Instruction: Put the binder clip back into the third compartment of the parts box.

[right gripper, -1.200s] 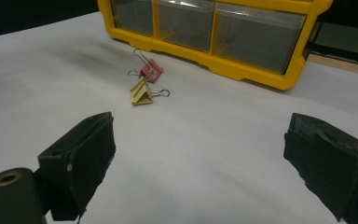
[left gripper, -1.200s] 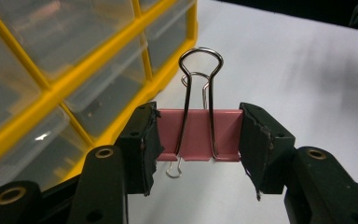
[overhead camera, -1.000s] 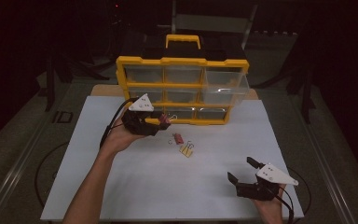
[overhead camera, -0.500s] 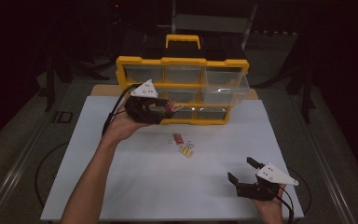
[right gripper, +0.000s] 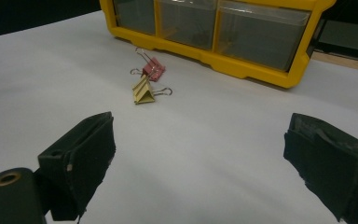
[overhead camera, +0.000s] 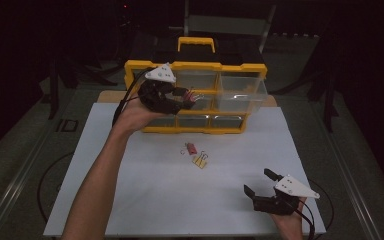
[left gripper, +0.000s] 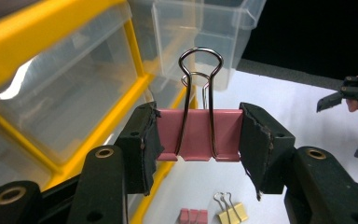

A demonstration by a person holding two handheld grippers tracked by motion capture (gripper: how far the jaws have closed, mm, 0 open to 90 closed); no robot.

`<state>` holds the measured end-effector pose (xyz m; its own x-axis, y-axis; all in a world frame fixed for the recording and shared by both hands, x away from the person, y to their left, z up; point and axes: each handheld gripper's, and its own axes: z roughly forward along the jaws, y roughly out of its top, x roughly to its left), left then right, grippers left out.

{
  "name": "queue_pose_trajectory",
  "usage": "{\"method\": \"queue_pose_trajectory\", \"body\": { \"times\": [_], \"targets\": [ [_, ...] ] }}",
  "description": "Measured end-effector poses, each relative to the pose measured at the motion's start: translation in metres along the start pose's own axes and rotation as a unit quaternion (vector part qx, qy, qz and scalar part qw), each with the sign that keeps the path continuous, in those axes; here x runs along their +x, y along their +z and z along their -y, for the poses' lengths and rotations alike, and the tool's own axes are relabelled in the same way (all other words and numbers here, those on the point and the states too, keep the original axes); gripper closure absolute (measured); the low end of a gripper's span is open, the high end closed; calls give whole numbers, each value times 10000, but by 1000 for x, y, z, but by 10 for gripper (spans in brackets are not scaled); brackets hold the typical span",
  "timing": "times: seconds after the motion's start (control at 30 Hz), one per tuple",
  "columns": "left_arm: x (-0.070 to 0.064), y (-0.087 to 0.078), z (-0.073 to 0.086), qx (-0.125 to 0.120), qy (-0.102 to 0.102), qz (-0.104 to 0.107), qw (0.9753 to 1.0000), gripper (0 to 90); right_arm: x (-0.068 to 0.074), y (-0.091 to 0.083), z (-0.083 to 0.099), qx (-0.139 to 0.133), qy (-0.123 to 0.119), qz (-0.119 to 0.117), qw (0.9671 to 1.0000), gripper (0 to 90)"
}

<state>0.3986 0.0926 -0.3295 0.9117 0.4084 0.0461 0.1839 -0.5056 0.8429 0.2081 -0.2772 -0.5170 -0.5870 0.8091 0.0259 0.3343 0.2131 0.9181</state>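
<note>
Left gripper [left gripper: 198,140] is clamped on a pink metal binder clip [left gripper: 198,139], up by the yellow plastic drawer organizer [overhead camera: 196,98]. Right gripper [overhead camera: 261,184] sits spread wide, holding nothing, near the white board's [overhead camera: 145,195] front right corner.

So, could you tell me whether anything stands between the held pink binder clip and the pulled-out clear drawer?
Nothing visible does. The left gripper holds the pink binder clip by its sides, and the pulled-out clear drawer lies beyond it, top open, with no object between.
</note>
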Motion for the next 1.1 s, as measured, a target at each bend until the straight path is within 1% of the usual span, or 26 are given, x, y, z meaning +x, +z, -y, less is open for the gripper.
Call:
{"method": "queue_pose_trajectory", "body": {
  "times": [0.07,0.1,0.2,0.23,0.37,0.5,0.63,0.7,0.73,0.87,1.1],
  "targets": [
    [2,1,-6,5,6,13,10000,500,0,0,0,-4,1,0,10000,85],
    [2,1,-6,5,6,13,10000,501,0,0,0,-4,1,0,10000,85],
    [7,0,-20,0,21,3,10000,501,-1,-1,0,-15,-4,4,10000,85],
    [7,0,-20,0,21,3,10000,501,-1,-1,0,-10,-2,2,10000,85],
    [11,0,-32,-14,29,-29,10000,501,-1,-1,0,-8,12,1,10000,85],
    [12,1,-41,-32,47,-37,10000,501,0,0,0,3,-6,4,10000,84],
    [11,4,-51,-83,64,-49,9999,501,0,0,0,9,4,-7,10000,85],
    [10,5,-56,-191,13,-36,9998,500,0,0,1,15,3,-9,10000,84],
    [9,7,-59,-215,24,-26,9998,500,0,1,1,9,-6,-6,10000,84],
    [4,15,-68,-162,127,-18,9998,501,1,1,1,14,-18,-4,10000,85],
    [0,32,-88,-77,127,36,9999,500,1,1,0,13,-23,-10,10000,85]
  ]
}}
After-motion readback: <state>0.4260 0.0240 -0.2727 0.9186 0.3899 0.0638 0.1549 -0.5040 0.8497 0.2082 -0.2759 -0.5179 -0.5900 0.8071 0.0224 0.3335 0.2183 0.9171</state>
